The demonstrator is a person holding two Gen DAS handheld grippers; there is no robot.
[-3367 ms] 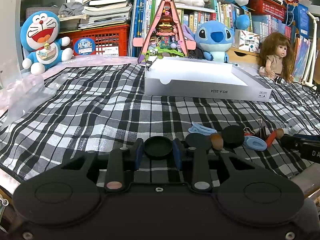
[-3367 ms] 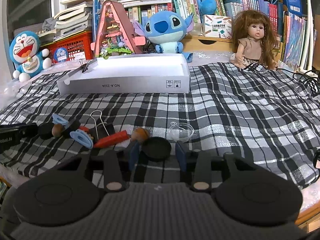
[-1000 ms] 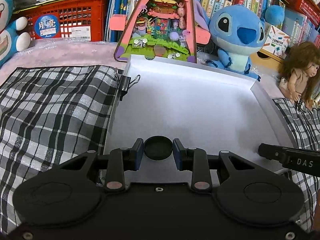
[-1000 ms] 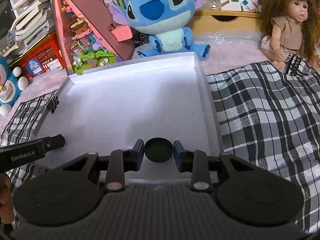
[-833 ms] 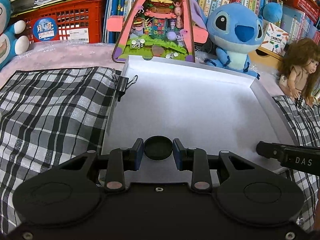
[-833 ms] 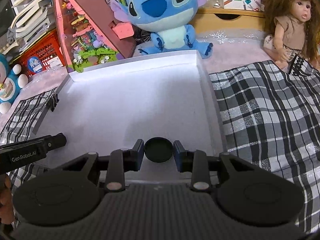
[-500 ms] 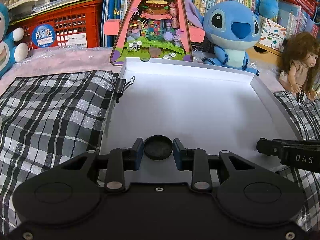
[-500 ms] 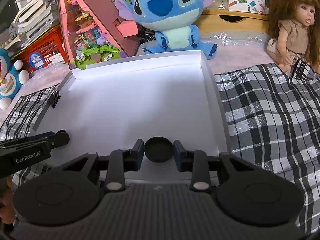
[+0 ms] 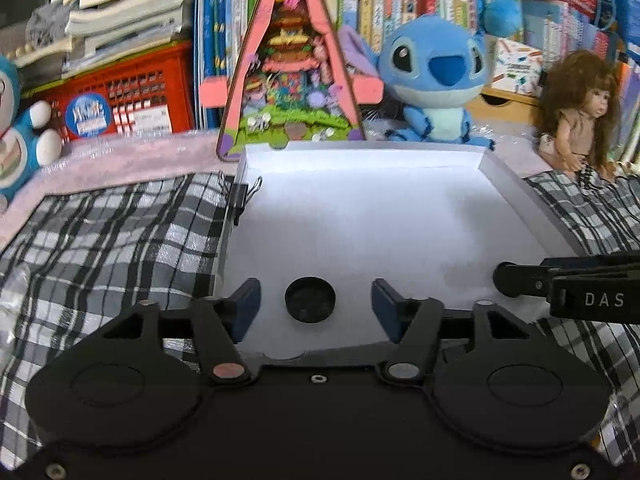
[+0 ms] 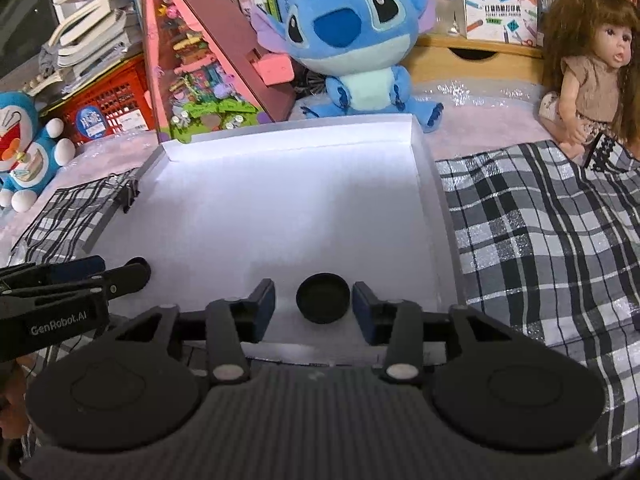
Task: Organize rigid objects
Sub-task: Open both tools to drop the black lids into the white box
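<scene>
A shallow white box [image 9: 360, 216] lies on the plaid cloth; it also shows in the right wrist view [image 10: 288, 200]. My left gripper [image 9: 316, 306] is open over the box's near left part, with a black round cap [image 9: 310, 299] lying loose on the box floor between its fingers. My right gripper [image 10: 314, 312] is open over the near right part, with a second black round cap [image 10: 323, 298] loose on the floor between its fingers. Each gripper's tip shows in the other's view: right [image 9: 560, 280], left [image 10: 100, 276].
A black binder clip [image 9: 240, 196] grips the box's left wall. Behind the box stand a pink triangular toy house [image 9: 292, 80], a blue Stitch plush [image 9: 432, 76], a doll [image 9: 576, 120], a Doraemon plush [image 10: 28, 140], a red crate [image 9: 120, 104] and books.
Both grippers have opened and let go of their black caps, which now lie on the box floor. Before that both carried the caps from the cloth to the box.
</scene>
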